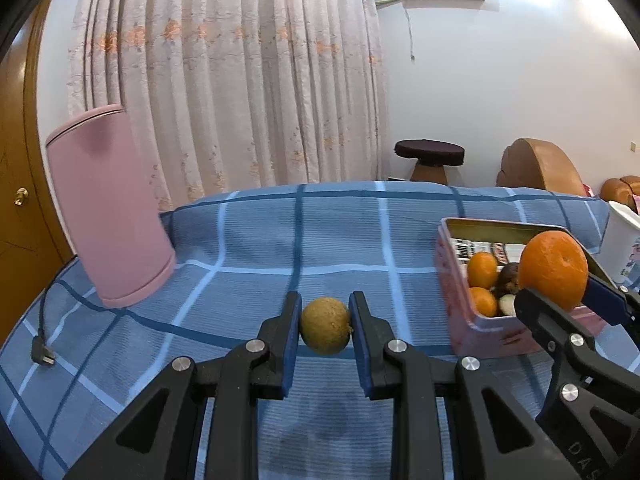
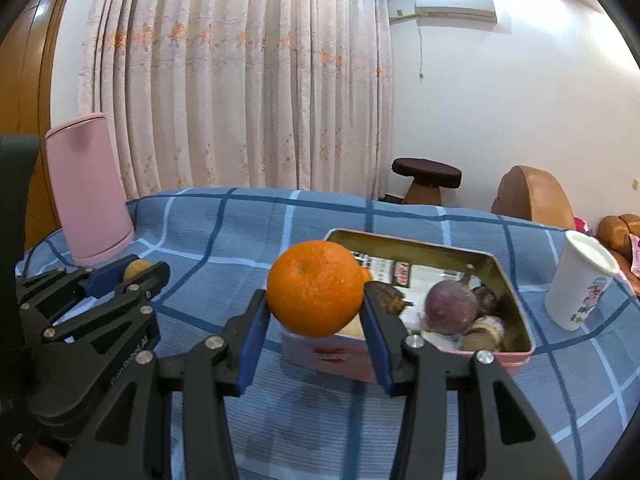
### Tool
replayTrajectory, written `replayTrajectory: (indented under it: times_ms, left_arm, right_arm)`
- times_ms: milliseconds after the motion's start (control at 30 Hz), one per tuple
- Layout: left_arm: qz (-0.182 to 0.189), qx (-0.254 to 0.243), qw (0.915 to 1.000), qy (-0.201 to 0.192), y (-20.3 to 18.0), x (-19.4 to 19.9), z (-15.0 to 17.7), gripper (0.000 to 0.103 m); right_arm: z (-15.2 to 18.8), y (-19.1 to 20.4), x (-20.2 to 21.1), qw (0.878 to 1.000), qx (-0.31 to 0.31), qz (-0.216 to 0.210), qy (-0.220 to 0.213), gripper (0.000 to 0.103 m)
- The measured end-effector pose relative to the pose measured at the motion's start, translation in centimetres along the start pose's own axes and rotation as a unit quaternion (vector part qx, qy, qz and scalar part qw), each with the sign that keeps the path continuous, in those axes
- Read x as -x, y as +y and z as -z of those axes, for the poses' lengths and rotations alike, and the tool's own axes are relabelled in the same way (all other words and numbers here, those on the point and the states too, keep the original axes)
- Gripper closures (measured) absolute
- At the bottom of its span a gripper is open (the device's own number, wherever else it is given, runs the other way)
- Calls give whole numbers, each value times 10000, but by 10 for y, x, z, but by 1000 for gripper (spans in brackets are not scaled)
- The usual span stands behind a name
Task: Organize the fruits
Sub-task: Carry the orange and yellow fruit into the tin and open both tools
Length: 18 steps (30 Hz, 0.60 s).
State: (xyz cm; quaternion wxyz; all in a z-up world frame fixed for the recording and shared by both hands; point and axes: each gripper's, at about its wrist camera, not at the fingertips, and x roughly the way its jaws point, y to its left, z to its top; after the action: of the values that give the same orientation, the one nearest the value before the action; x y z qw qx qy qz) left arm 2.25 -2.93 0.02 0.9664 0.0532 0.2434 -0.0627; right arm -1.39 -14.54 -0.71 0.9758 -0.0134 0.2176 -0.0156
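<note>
My left gripper [image 1: 325, 320] is shut on a small brownish-yellow round fruit [image 1: 326, 325] just above the blue checked cloth. My right gripper [image 2: 316, 312] is shut on a large orange [image 2: 315, 288] and holds it in the air at the near left corner of a pink tin box [image 2: 516, 356]. The tin holds small oranges [image 1: 482, 270], a purple-brown fruit [image 2: 450, 304] and other dark fruits. In the left wrist view the right gripper [image 1: 560, 296] with its orange [image 1: 554, 268] shows in front of the tin [image 1: 480, 336].
A pink cylindrical container [image 1: 108, 208] stands at the far left with a black cord and plug [image 1: 42, 354] beside it. A white printed cup [image 2: 578, 284] stands right of the tin. The blue checked cloth [image 1: 280, 240] covers the table. Curtains, a stool and chairs lie beyond.
</note>
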Motion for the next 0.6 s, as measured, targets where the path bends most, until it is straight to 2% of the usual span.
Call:
replayTrajectory:
  times_ms: [433, 600]
  left_arm:
    - [563, -259, 9981, -28, -74, -8, -14, 77]
    - [772, -184, 9968, -26, -95, -15, -24, 77]
  right_arm:
    - [0, -84, 1, 9965, -334, 763, -11, 54]
    - [-3, -108, -3, 9941, -375, 1015, -25, 54]
